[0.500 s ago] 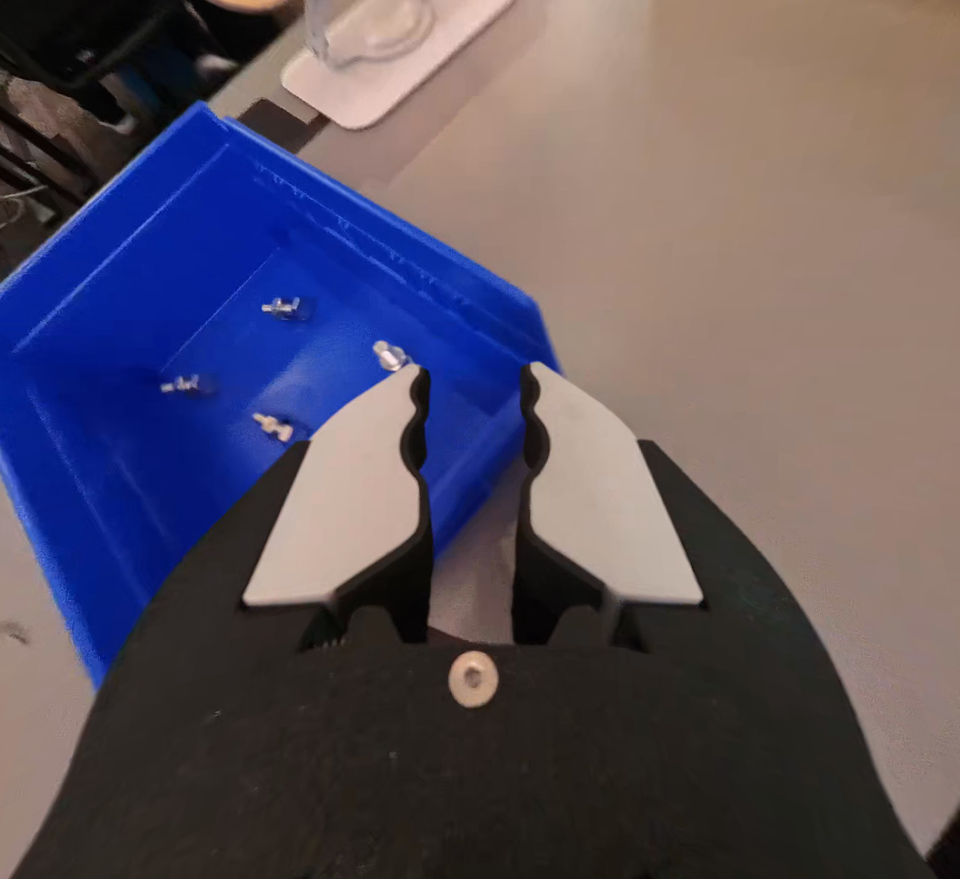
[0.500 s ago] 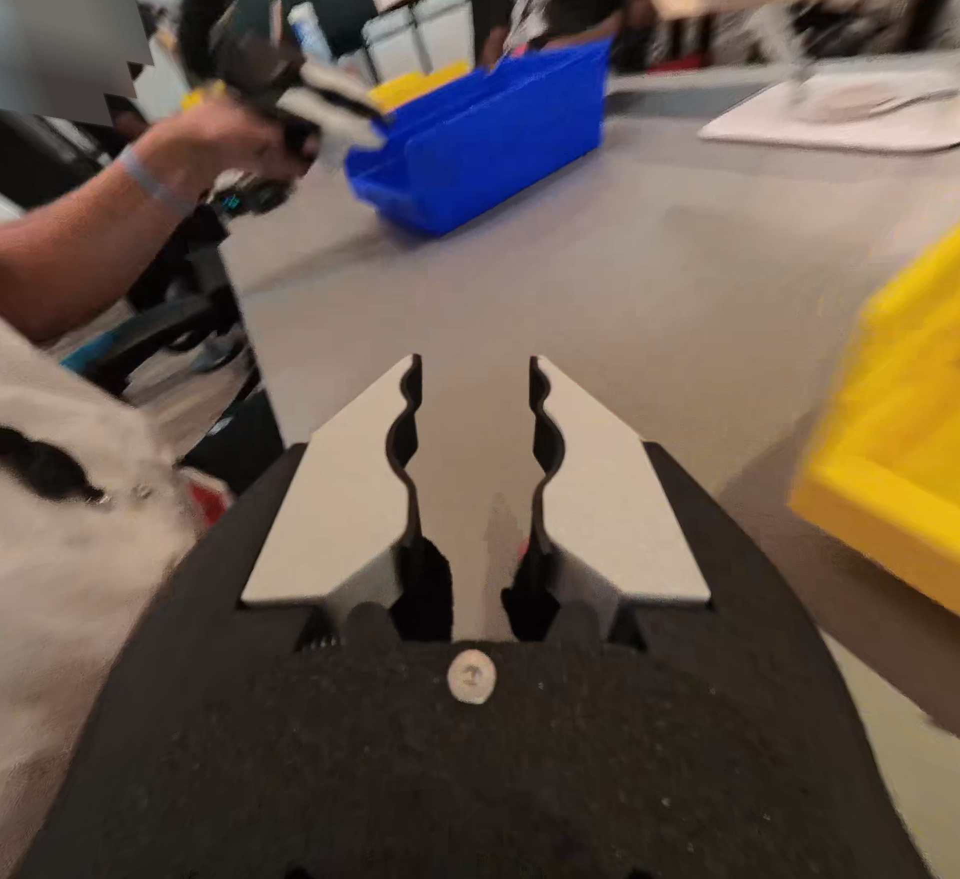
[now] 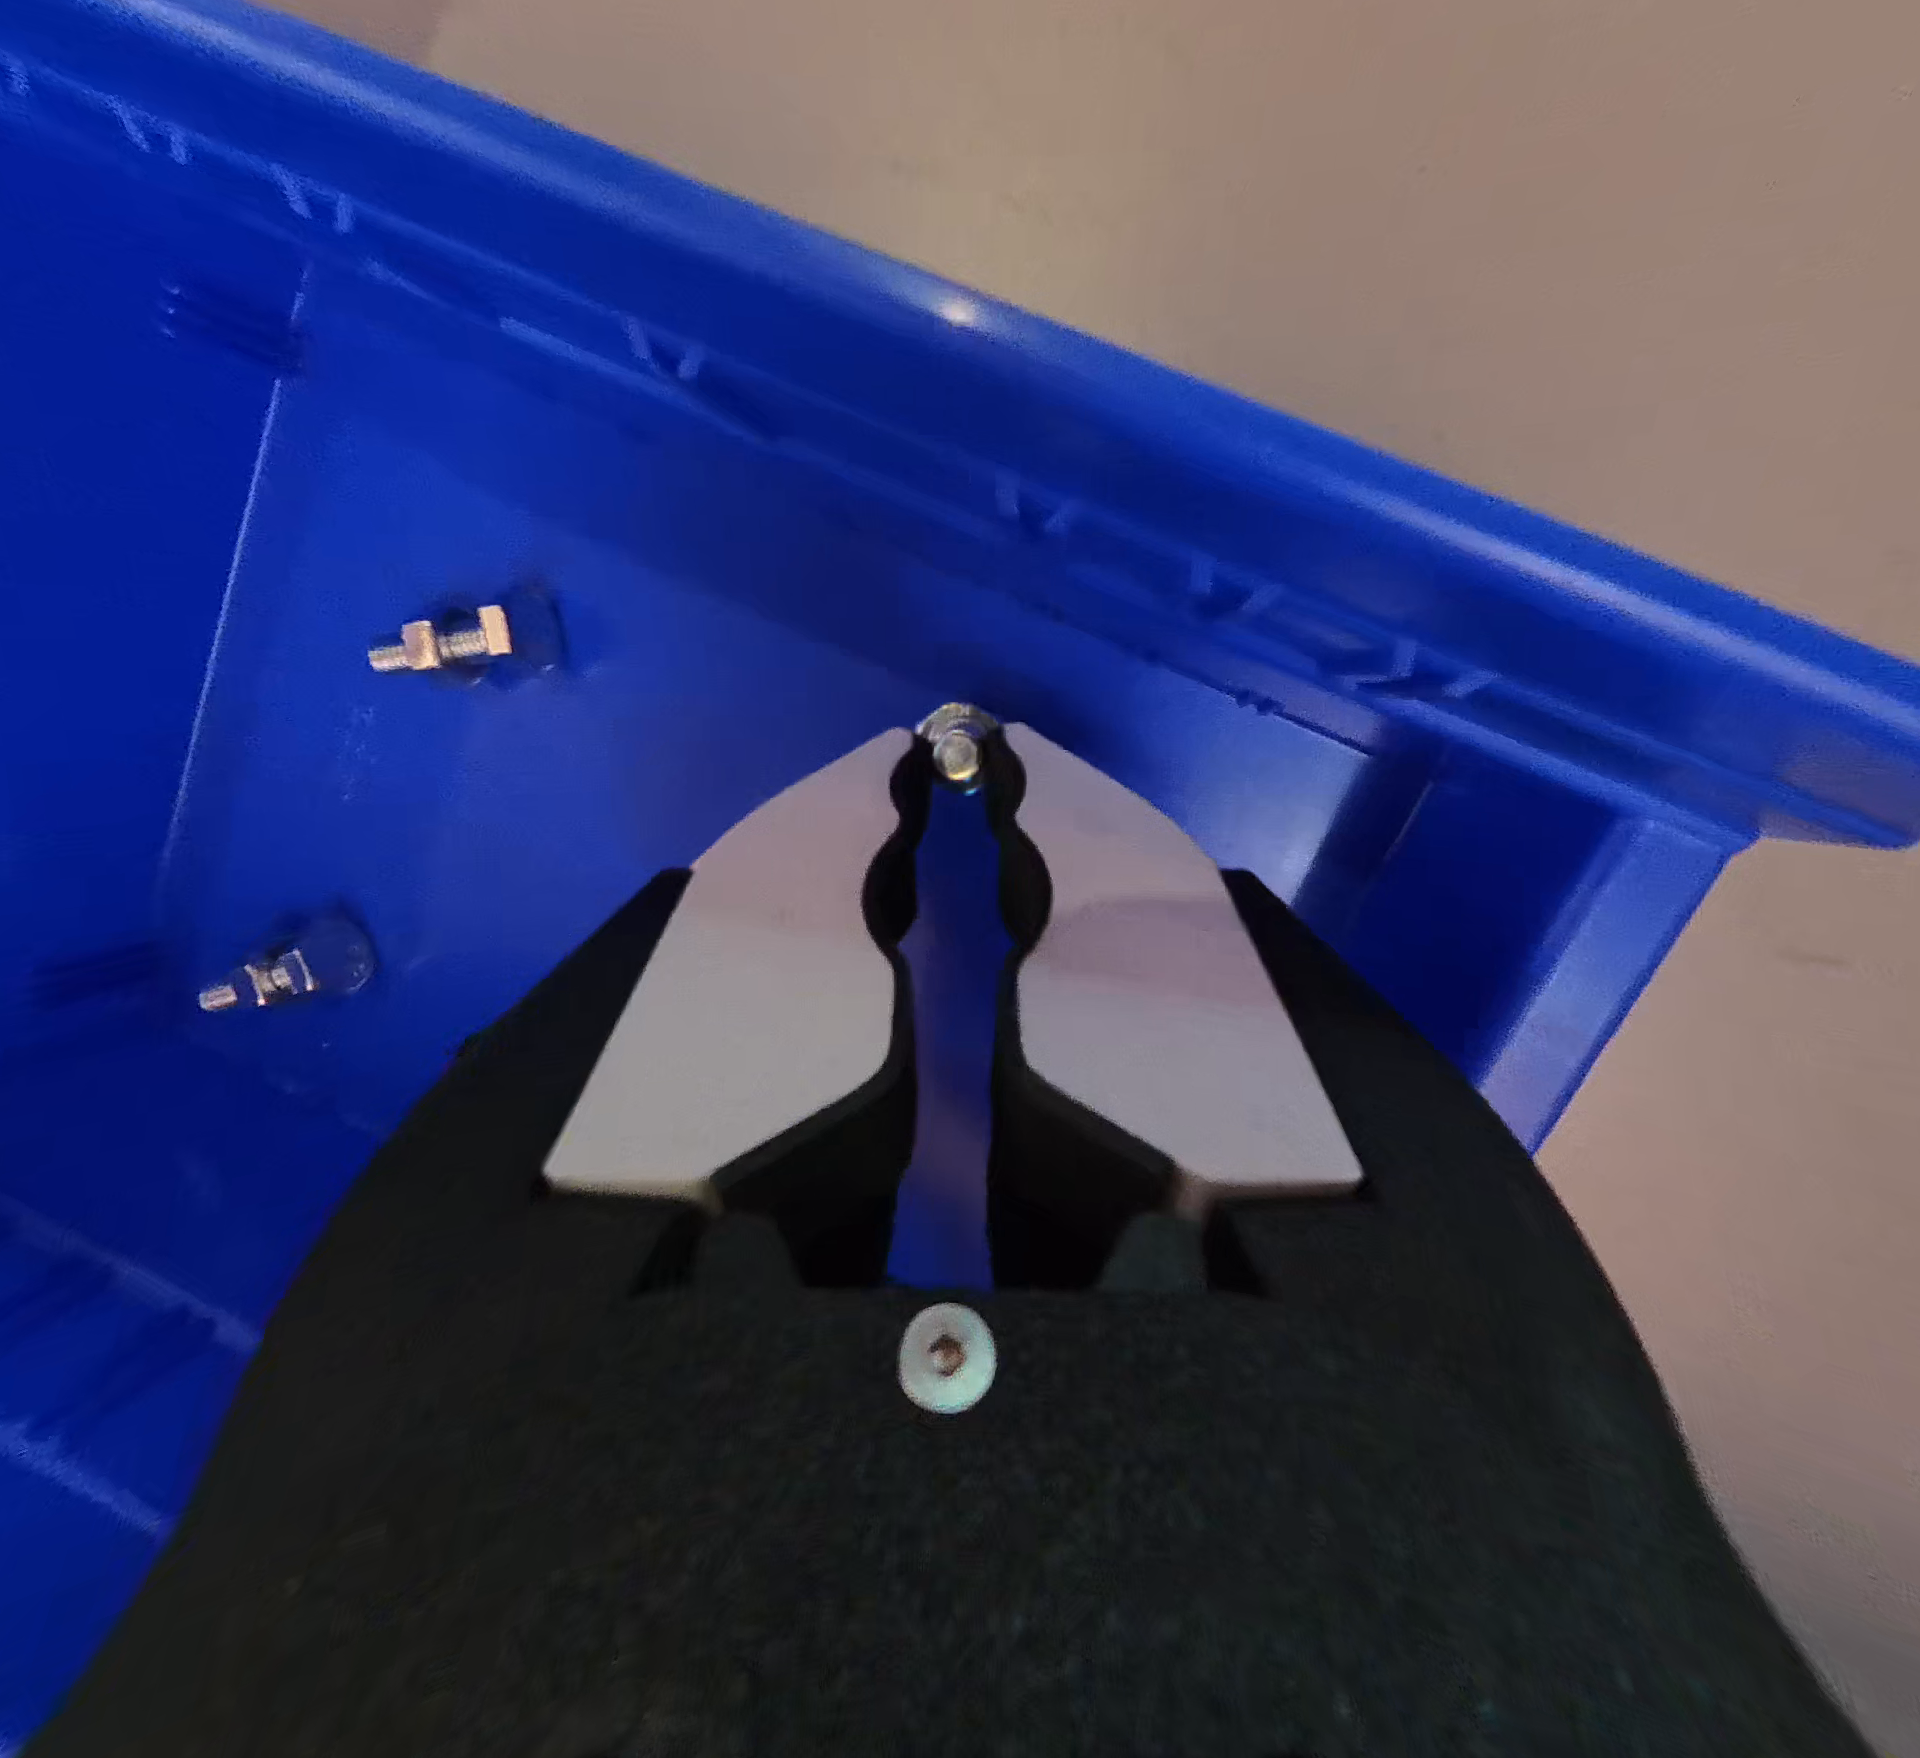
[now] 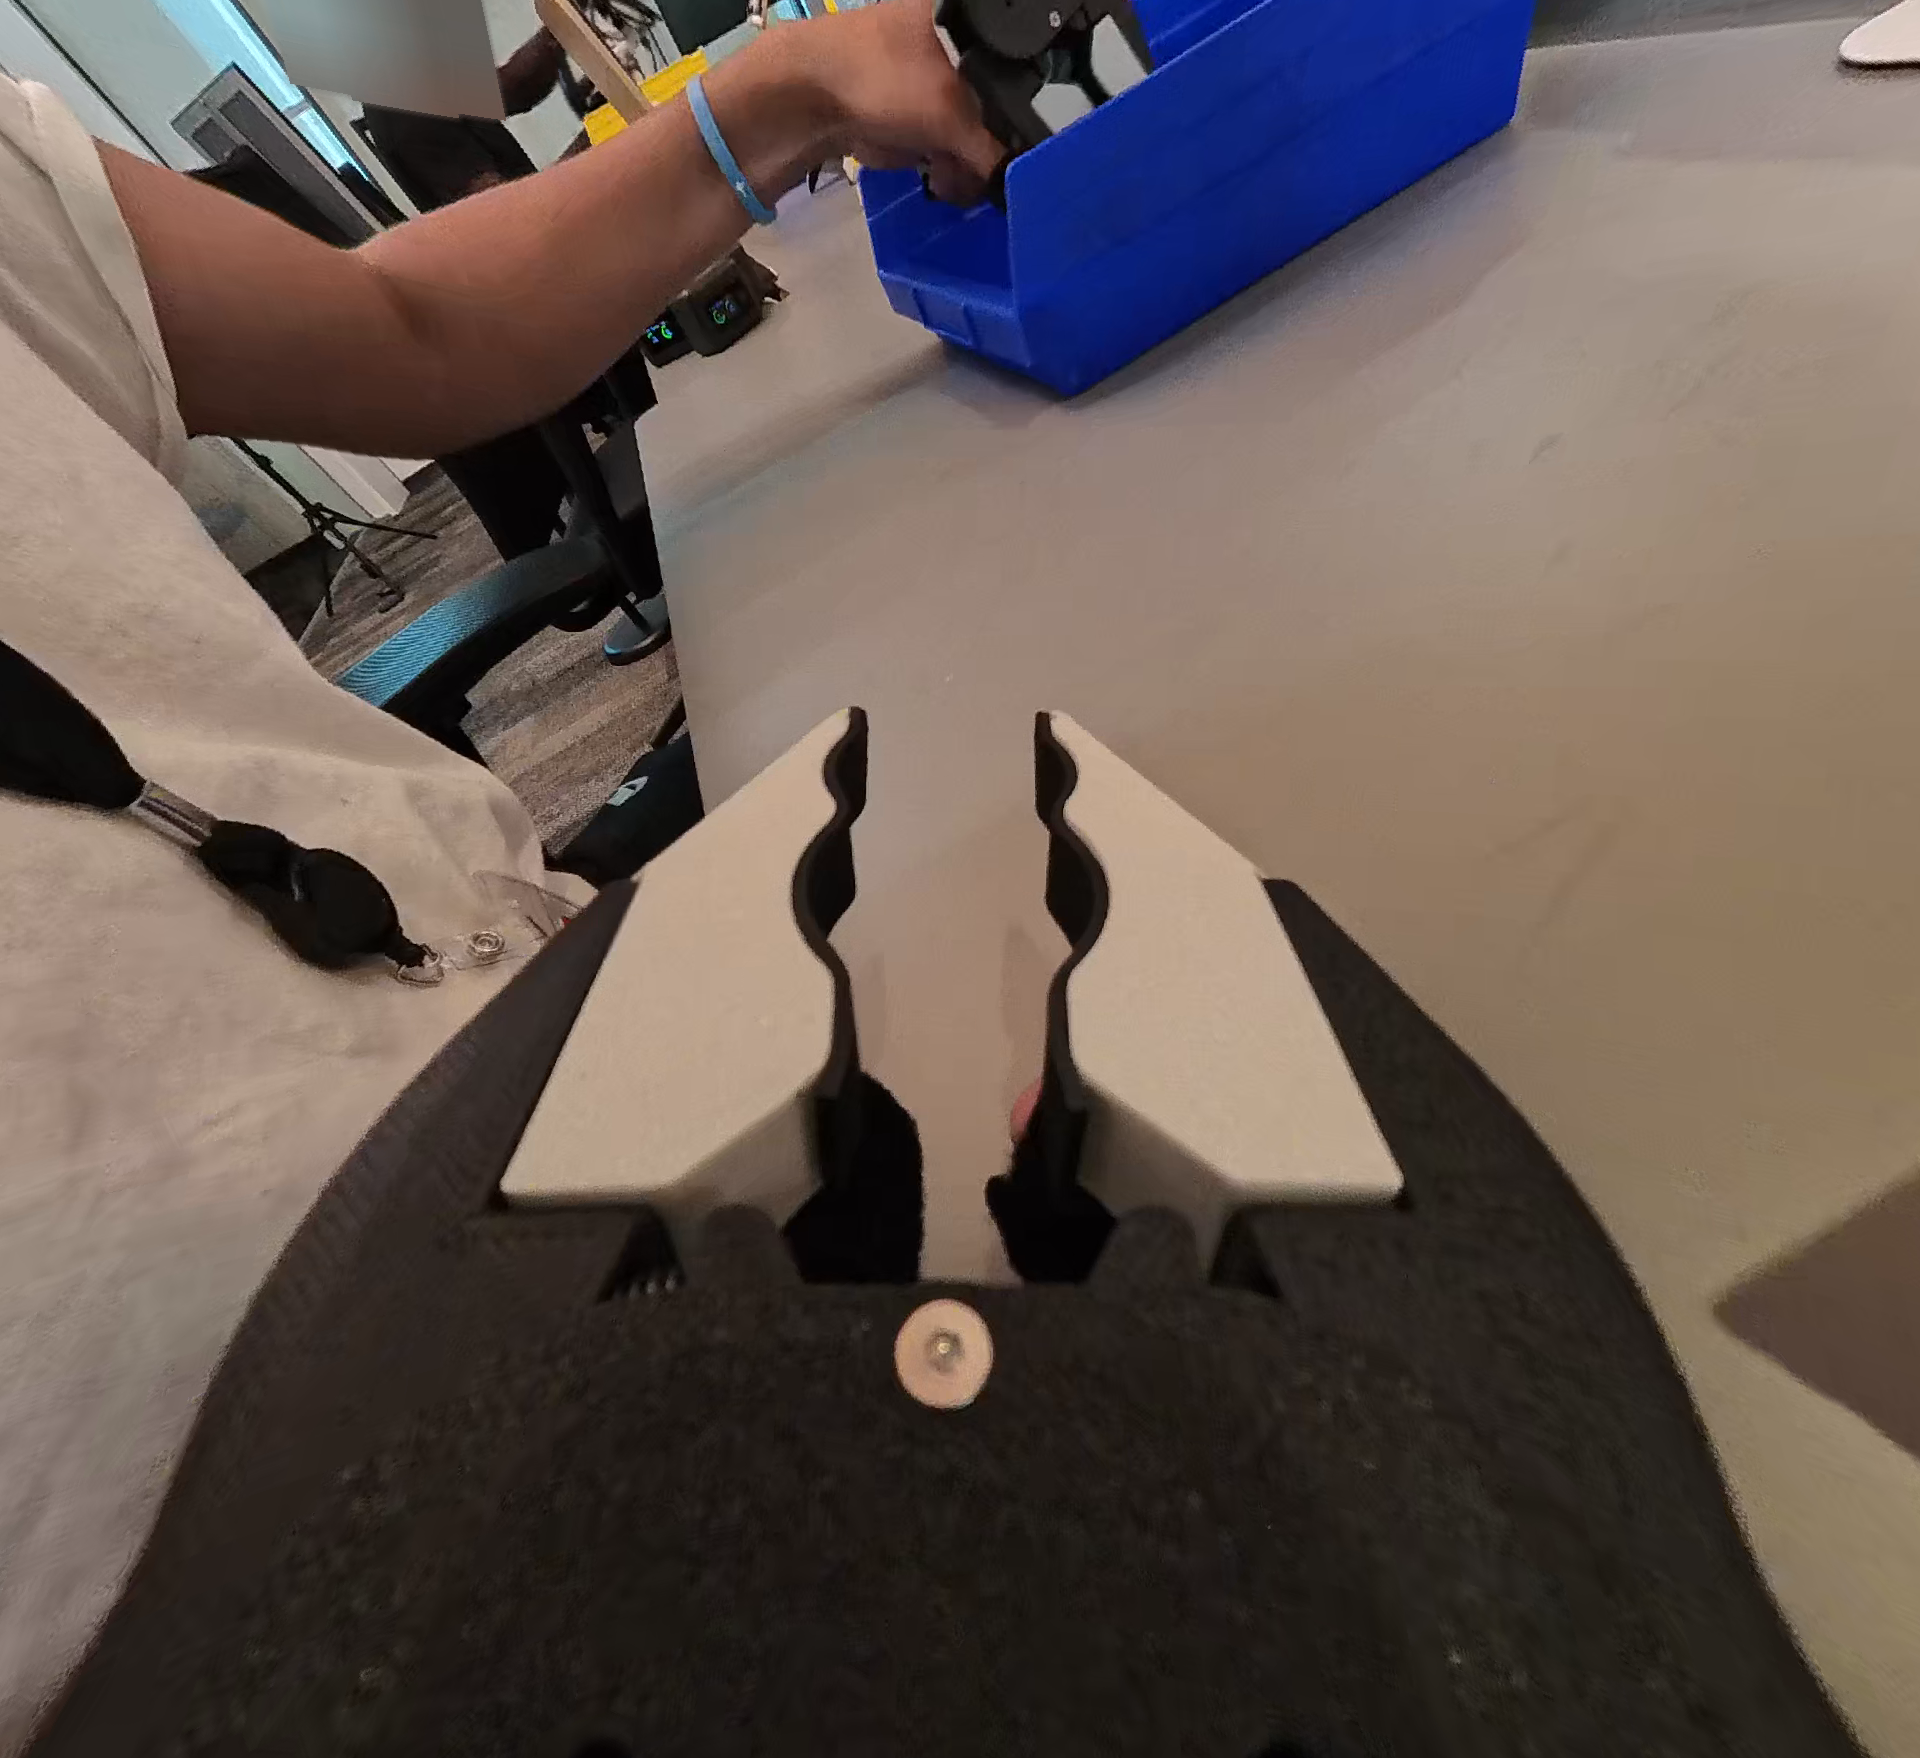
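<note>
Small silver bolt (image 3: 954,754) now pinched by left gripper (image 3: 956,752) inside blue plastic bin (image 3: 1143,420) — jaws previously apart above it; right gripper (image 4: 951,732) hangs released over grey table (image 4: 1455,617).

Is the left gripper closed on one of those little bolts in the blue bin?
Yes. The left gripper is shut on a small bolt, pinched at its tips inside the blue bin.

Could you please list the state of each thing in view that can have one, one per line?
Left tool: shut on a bolt at its tips, down inside the bin.
Right tool: open, empty, over the table.
Held bolt: pinched between the fingertips.
Two other bolts: lying loose on the bin floor.
Blue bin: open-topped, resting on the table.
</note>
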{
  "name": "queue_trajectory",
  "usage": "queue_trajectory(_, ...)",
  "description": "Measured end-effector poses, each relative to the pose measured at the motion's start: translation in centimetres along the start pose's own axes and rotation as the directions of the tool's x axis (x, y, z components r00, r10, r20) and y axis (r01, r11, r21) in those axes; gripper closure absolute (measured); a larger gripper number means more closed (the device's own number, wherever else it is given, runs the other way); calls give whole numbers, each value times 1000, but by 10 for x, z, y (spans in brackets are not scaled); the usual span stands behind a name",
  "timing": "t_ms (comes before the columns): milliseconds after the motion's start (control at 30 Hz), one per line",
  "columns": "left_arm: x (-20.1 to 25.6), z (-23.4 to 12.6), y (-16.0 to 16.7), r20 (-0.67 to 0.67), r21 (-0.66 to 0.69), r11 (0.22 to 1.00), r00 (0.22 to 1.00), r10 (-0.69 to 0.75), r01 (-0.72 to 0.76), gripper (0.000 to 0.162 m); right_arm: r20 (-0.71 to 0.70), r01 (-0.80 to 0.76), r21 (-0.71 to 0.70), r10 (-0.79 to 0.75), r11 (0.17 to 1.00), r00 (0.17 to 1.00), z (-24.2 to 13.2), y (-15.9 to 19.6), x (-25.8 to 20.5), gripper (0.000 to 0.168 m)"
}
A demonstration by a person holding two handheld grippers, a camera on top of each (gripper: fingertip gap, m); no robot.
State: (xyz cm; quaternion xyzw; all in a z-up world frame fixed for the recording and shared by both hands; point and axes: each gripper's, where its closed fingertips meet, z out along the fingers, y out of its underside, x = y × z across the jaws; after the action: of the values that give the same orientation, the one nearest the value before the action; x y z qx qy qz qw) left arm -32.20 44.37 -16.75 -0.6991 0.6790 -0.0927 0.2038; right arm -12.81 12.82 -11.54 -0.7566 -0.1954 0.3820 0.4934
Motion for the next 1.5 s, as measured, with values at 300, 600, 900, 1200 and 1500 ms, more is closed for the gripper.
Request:
queue_trajectory(300, 30, -114, -58, 95, 563, 826, 992, -79, 12, 152, 108, -12, 53, 7, 998, 994, 39, -23, -8, 134)
queue_trajectory(600, 188, -196, -148, -131, 954, 292, 967, 219, 63, 153, 698, -448, 21, 308, 894, 647, 93, -131, -59, 134)
queue_trajectory(900, 220, -166, -162, -129, 944, 329, 951, 279, 31, 153, 779, -592, -51, 403, 804, 480, 92, -130, -56, 140)
queue_trajectory(1200, 219, -148, -166, -126, 931, 365, 960, 251, 27, 153, 754, -581, -30, 400, 813, 521, 90, -124, -47, 152)
queue_trajectory(1500, 213, -117, -159, -65, 881, 471, 978, 198, -37, 126, 652, -644, -53, 515, 763, 557, 100, -96, -17, 152)
